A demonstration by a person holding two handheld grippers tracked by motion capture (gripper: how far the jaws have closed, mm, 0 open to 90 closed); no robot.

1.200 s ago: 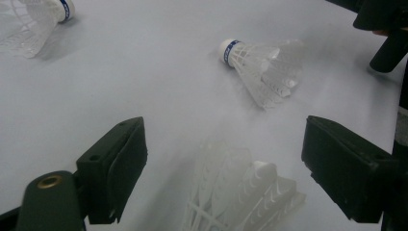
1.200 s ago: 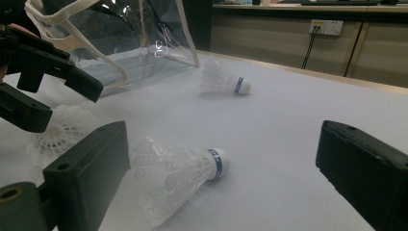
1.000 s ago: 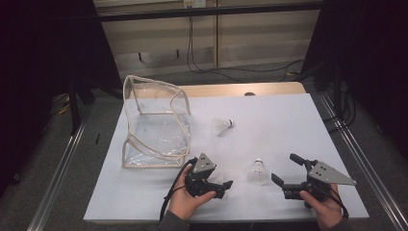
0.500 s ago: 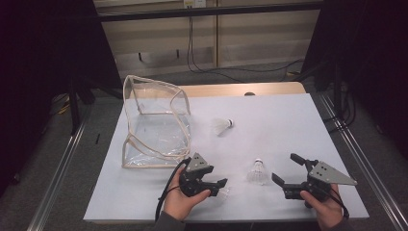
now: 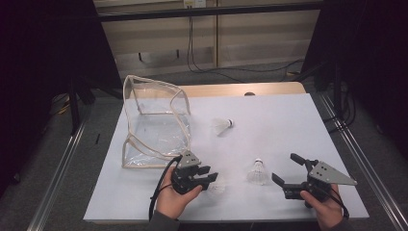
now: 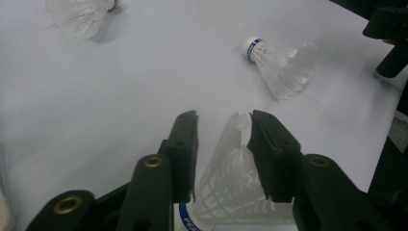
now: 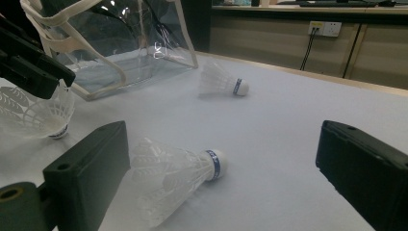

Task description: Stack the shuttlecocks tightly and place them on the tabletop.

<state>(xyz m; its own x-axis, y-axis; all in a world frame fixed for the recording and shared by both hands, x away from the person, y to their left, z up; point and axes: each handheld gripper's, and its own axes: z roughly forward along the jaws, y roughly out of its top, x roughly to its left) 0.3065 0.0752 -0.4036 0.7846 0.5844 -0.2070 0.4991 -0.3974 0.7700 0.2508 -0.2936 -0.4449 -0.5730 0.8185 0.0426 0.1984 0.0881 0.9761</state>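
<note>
High view, left to right. At centre left of the frame a clear plastic bag (image 5: 155, 126) with cream piping stands open on the white table (image 5: 288, 120), just above the left gripper (image 5: 210, 177). That gripper, at lower centre left, has just been closing its jaws about the feather skirt of a shuttlecock (image 5: 217, 185); in the left gripper view the skirt (image 6: 235, 183) sits between the two black pads, the right pad against the feathers, the left pad beside them, cork end toward the camera, and whether both pads press cannot be told. A second shuttlecock (image 5: 222, 126) lies on its side in mid-frame, right of the bag and well apart from both grippers. A third shuttlecock (image 5: 258, 172) lies at lower centre, between the two grippers. The right gripper (image 5: 289, 169), at lower right, holds its jaws wide apart with nothing gripped; in the right gripper view the third shuttlecock (image 7: 173, 175) lies just beside its left jaw, cork pointing right, with open table between it and the other jaw.
</note>
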